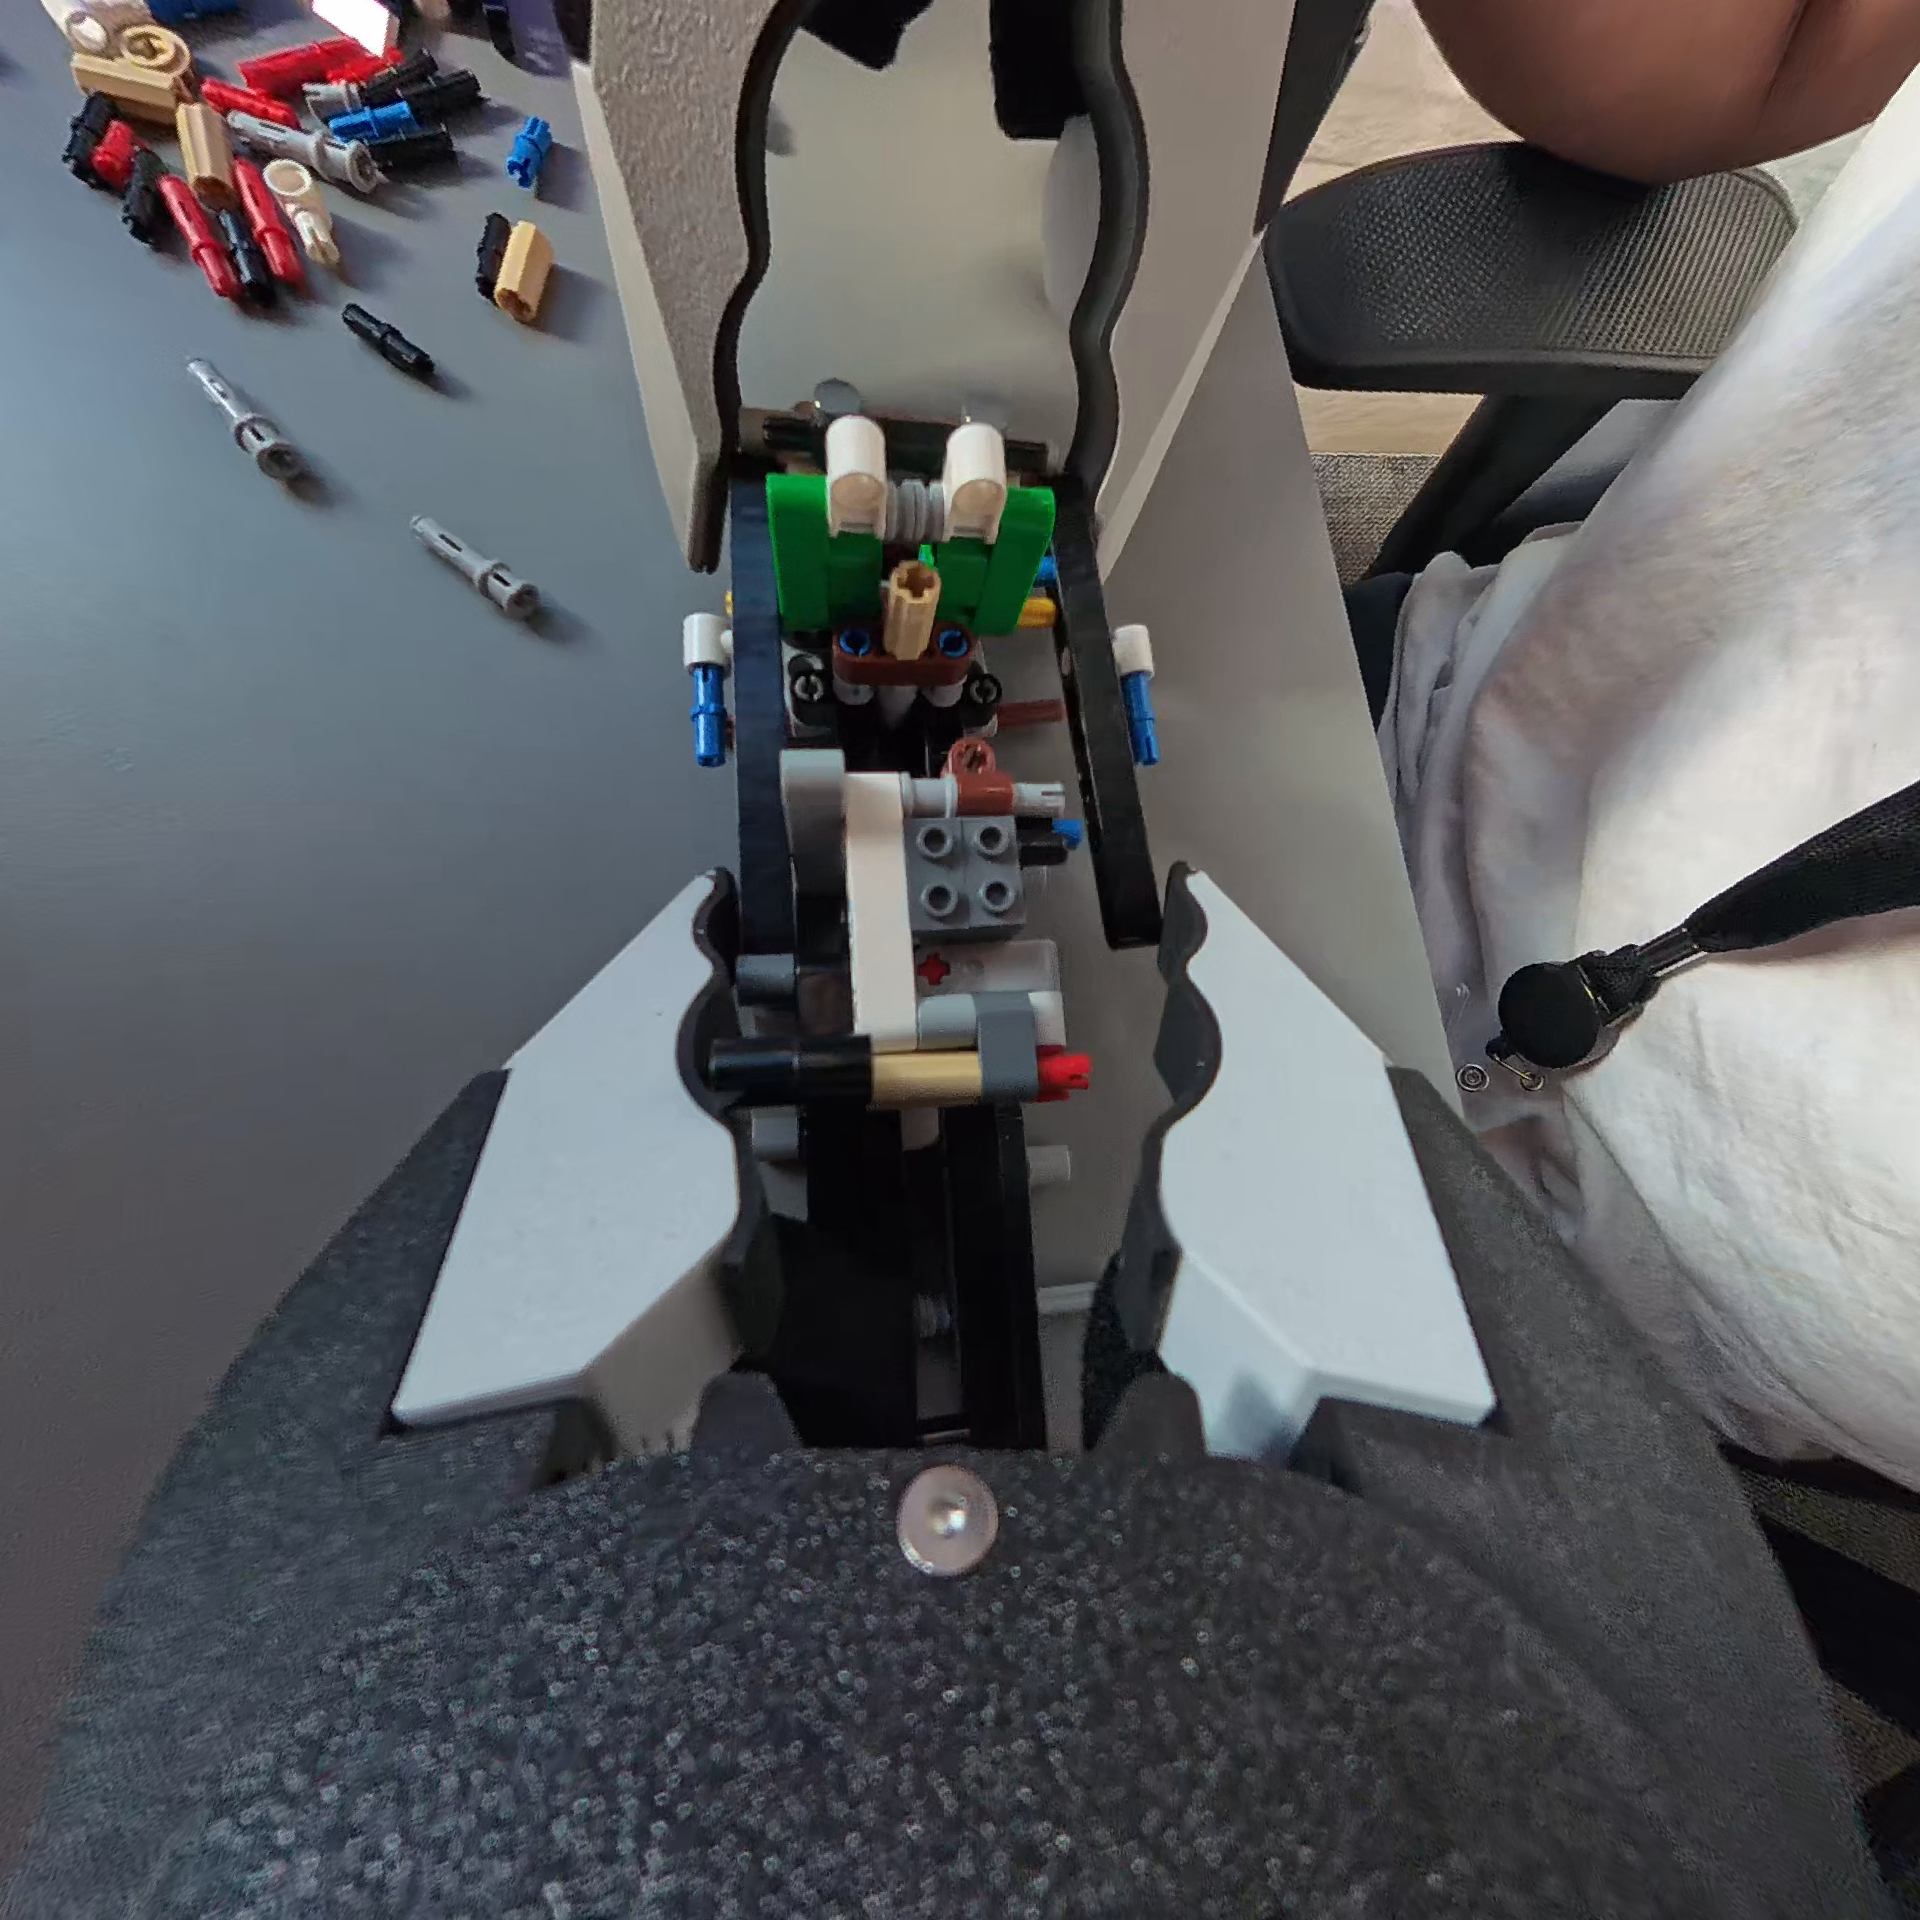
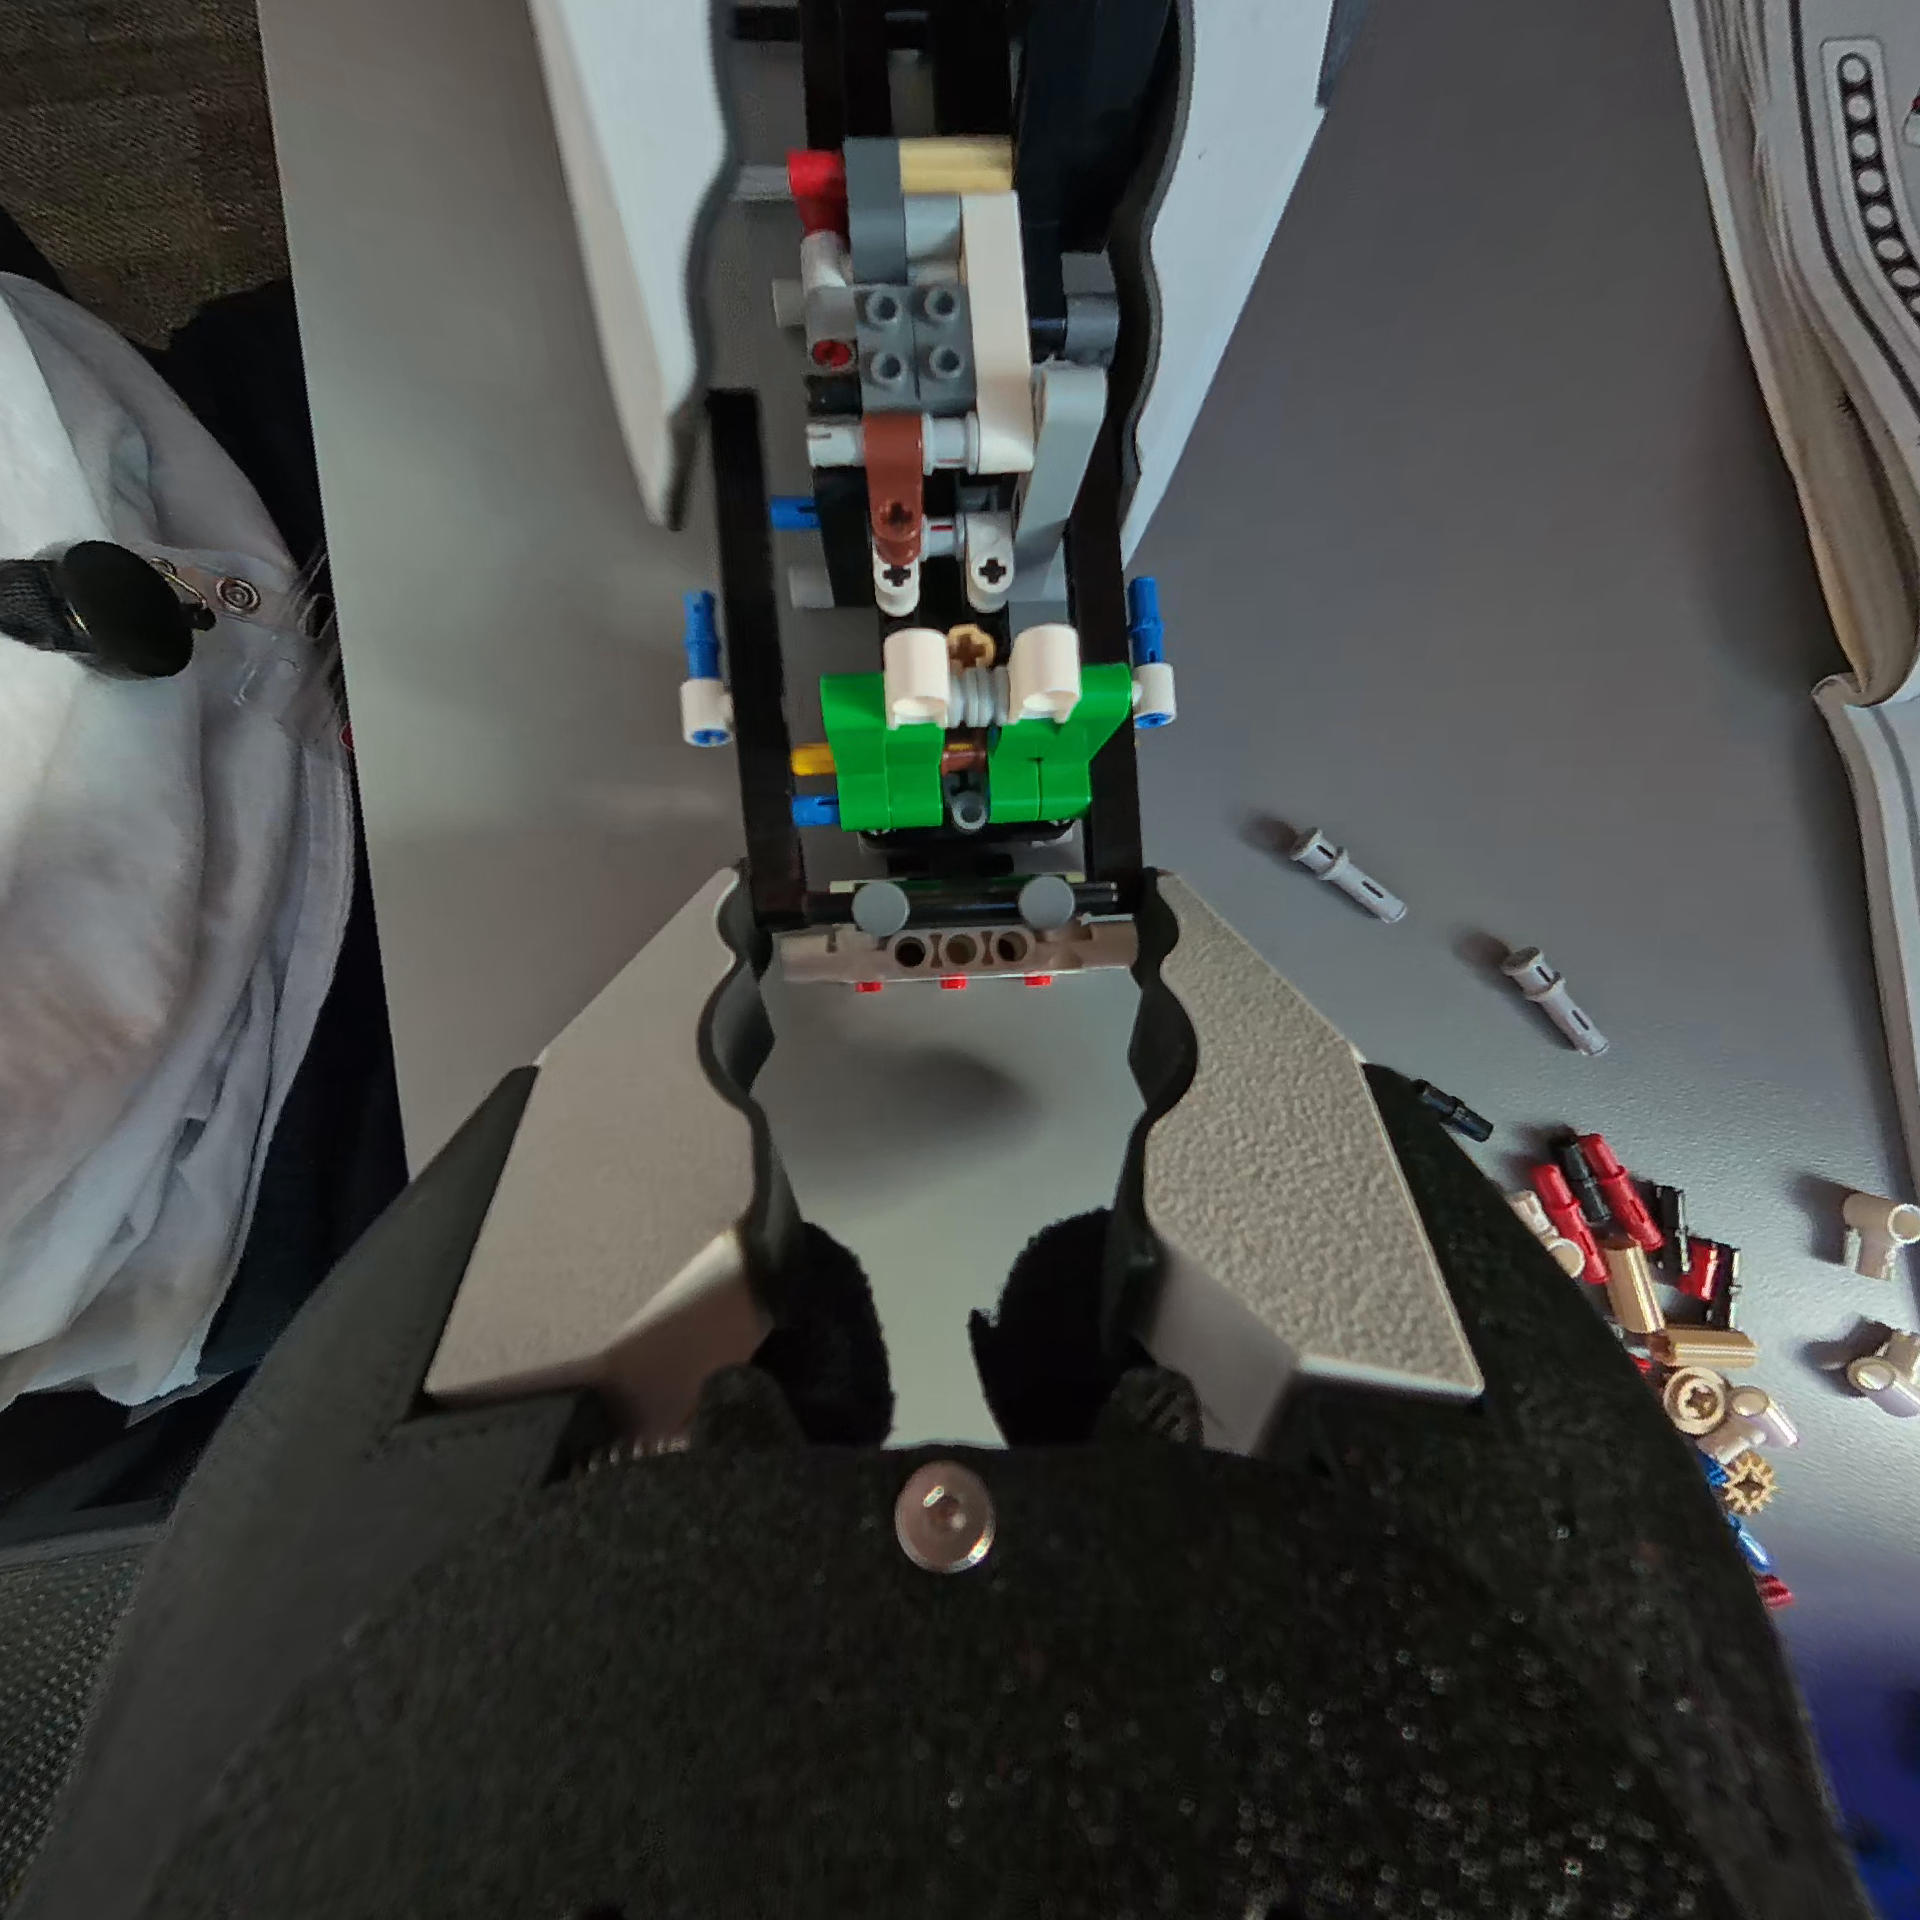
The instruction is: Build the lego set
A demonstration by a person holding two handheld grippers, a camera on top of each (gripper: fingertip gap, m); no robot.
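A partly built lego model [image 1: 914, 831] hangs between my two grippers above the grey table [image 1: 312, 883]. It has a black frame, green bricks [image 1: 904, 551], white and grey beams and blue side pins. My left gripper [image 1: 951, 883] is shut on the near end of the frame, its fingertips against the black side beams. My right gripper [image 1: 899, 509] faces it and clamps the far end. In the right wrist view, the right gripper [image 2: 945, 904] is shut on the tan end beam [image 2: 956, 951] of the model [image 2: 935, 623], and the left gripper [image 2: 904, 509] holds the far end.
A pile of loose red, black, blue and tan pieces [image 1: 239, 156] lies at the far left, also seen in the right wrist view [image 2: 1642, 1278]. Two grey pins [image 2: 1340, 873] [image 2: 1558, 997] lie apart. An open booklet [image 2: 1849, 312] lies on the right. A person in white [image 1: 1662, 831] sits at the table's edge. Some 6 cm of space lies between my two pairs of fingers.
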